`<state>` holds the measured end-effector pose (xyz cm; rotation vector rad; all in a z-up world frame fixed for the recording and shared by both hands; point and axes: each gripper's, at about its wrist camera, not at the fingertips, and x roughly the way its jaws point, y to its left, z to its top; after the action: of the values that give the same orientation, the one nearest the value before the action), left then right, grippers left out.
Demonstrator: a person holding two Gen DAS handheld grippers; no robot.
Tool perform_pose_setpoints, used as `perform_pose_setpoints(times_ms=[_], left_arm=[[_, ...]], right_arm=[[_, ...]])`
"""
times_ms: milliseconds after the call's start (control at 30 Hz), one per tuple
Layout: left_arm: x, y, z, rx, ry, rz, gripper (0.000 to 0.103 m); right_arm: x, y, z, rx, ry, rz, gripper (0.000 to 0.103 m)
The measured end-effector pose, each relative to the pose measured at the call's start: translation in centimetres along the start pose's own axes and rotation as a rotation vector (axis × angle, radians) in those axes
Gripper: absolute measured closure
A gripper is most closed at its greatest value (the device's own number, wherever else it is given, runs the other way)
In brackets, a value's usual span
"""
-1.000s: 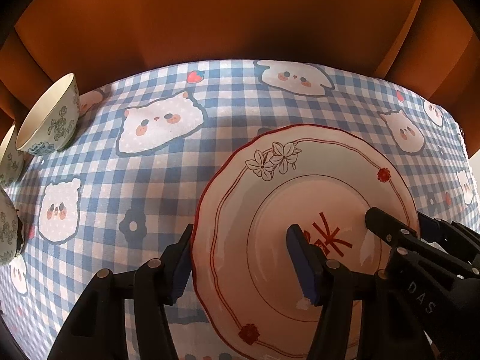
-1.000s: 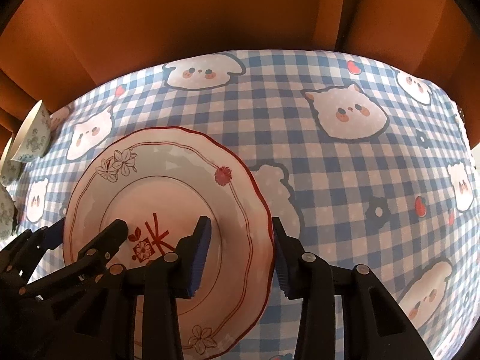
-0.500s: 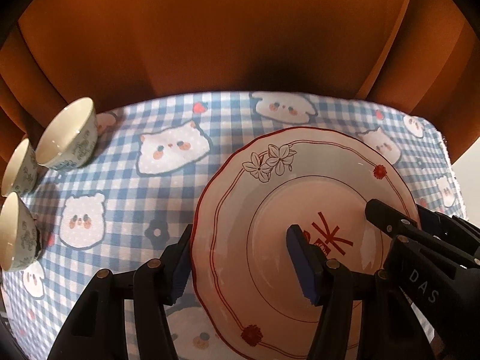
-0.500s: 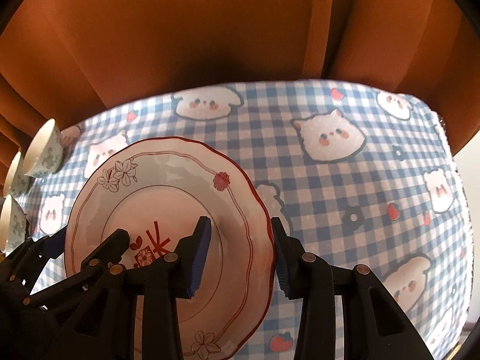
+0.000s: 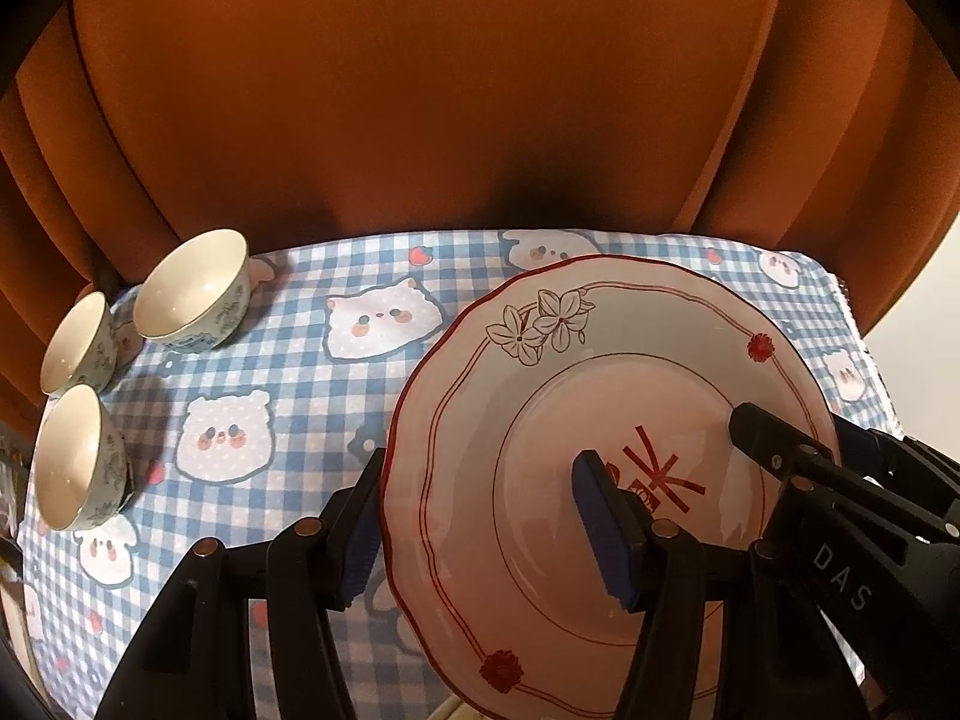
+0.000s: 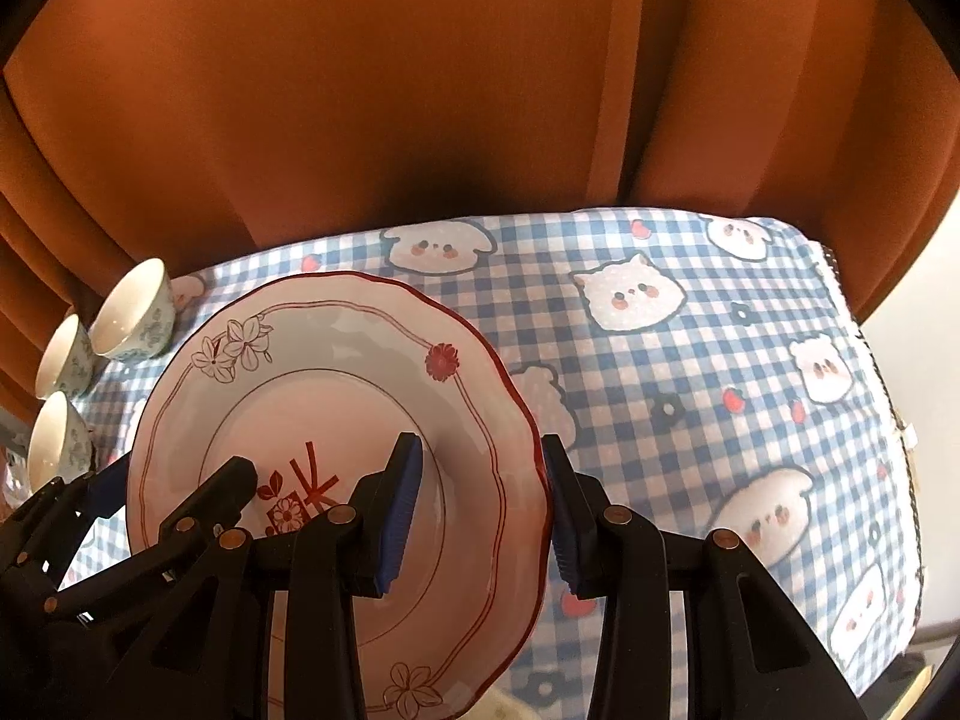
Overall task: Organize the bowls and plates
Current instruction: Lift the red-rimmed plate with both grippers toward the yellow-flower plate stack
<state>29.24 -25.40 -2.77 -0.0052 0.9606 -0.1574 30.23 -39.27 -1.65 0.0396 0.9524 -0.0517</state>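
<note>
Plate [image 5: 600, 372] pinched by both grippers' fingers — left [image 5: 480, 516], right [image 6: 480, 510] marked "DAS"

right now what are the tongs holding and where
Both hold the plate by its rim: left tongs on its left edge, right tongs on its right edge.

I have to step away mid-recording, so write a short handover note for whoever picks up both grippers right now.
Left gripper: closed on the left rim of the white red-rimmed flower-pattern plate.
Right gripper: closed on the same plate's right rim.
The plate is held between both, tilted, off the blue-and-white checked tablecloth.
Three cream patterned bowls stand apart in a cluster at the far left of the cloth, unstacked.
Done: plate picked up.
Left: set the plate down, then probably gather the bowls.
</note>
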Motion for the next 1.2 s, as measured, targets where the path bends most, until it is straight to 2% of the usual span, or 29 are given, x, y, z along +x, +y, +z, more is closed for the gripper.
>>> perform_pose_setpoints(times_ms=[300, 567, 900, 1200], left_arm=[[-3.5, 0.3, -2.5, 0.04, -0.025, -0.04, 0.042], [-4.7, 0.2, -6.2, 0.09, 0.01, -0.086, 0.042], [-4.5, -1.1, -10.6, 0.107, 0.084, -0.115, 0.042], [-3.3, -2.6, -13.1, 0.076, 0.15, -0.089, 0.042]], right_arm=[[-4.2, 0.9, -2.9, 0.03, -0.025, -0.034, 0.06], [-6.7, 1.1, -7.0, 0.075, -0.013, -0.085, 0.06], [-7.0, 0.4, -11.5, 0.087, 0.065, -0.122, 0.06], [-5.3, -1.3, -13.8, 0.062, 0.136, -0.104, 0.06]])
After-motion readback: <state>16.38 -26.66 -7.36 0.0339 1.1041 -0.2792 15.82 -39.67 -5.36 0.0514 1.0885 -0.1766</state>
